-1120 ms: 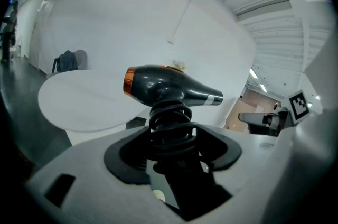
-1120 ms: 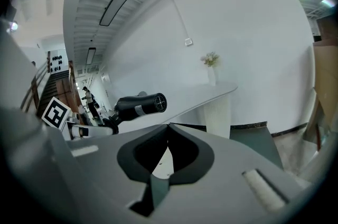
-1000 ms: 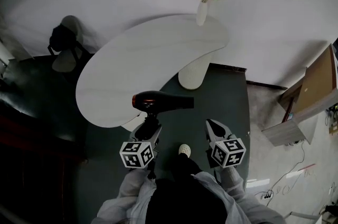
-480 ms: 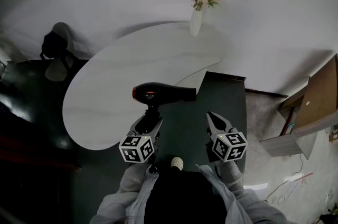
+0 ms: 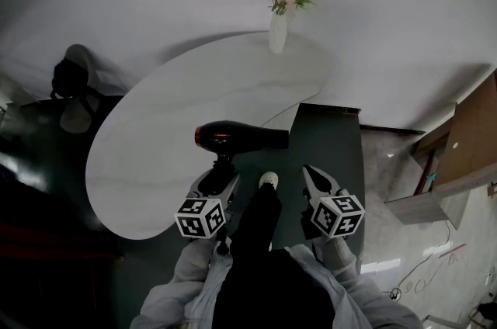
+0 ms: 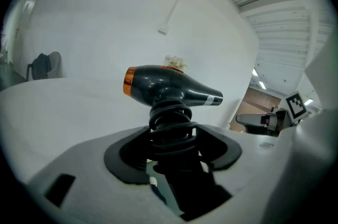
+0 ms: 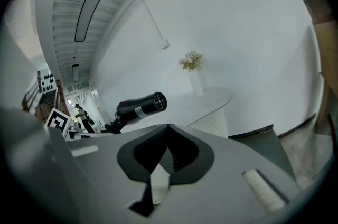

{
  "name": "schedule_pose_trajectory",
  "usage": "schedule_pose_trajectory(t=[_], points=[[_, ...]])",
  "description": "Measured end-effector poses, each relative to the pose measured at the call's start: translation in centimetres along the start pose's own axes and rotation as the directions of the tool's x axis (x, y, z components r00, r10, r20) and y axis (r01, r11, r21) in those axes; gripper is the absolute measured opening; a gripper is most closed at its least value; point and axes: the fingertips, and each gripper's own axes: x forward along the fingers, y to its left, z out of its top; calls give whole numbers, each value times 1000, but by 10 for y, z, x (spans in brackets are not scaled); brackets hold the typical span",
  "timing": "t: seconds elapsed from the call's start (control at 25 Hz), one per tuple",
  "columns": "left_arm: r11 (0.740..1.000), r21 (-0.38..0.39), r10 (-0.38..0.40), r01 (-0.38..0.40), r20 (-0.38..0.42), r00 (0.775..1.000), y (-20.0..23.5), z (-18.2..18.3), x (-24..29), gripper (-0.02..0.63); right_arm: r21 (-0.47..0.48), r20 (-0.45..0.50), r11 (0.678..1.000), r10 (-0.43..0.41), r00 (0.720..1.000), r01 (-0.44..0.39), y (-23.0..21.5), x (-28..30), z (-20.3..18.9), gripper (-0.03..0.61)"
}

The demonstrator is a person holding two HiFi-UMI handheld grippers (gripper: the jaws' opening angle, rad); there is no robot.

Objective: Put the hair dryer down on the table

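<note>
A black hair dryer (image 5: 241, 139) with an orange rear ring is held upright by its cord-wrapped handle (image 6: 170, 130). My left gripper (image 5: 220, 174) is shut on that handle, which fills the gap between its jaws (image 6: 171, 133). The dryer hangs in the air over the near edge of the white curved table (image 5: 178, 110), its nozzle pointing right. To the right, over the dark floor, my right gripper (image 5: 308, 171) is shut with nothing in it, its jaw tips touching (image 7: 169, 127). The dryer (image 7: 138, 106) also shows in the right gripper view at the left.
A white vase (image 5: 277, 32) of flowers stands at the table's far end. A dark chair (image 5: 71, 83) sits left of the table. A wooden cabinet (image 5: 470, 137) is at the right. The person's shoe (image 5: 268, 180) is on the dark green floor (image 5: 330, 149) between the grippers.
The person has stepped toward the table, which now lies closer and lower in the head view. A foot has come forward between the grippers. The dryer stays in the left gripper.
</note>
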Motion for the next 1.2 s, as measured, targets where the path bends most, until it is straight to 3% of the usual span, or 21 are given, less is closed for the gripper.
schedule_pose_trajectory(t=[0.24,0.72,0.96,1.2], points=[[999,11,-32,32,-8,999,8,35,67,270,-25,-9,999,-31,999,31,-38,46,33,11],[991,48,-119,122,-59,991,14,130,228,270,-77,3,993,-88,996,88,-123,152,143,11],[977,54,-195,205,-150,969,6,146,301,270,-46,38,989,-138,990,139,-174,195,185,11],[961,61,-247,271,-260,934,-7,140,355,270,32,41,983,-184,982,183,-217,208,193,11]])
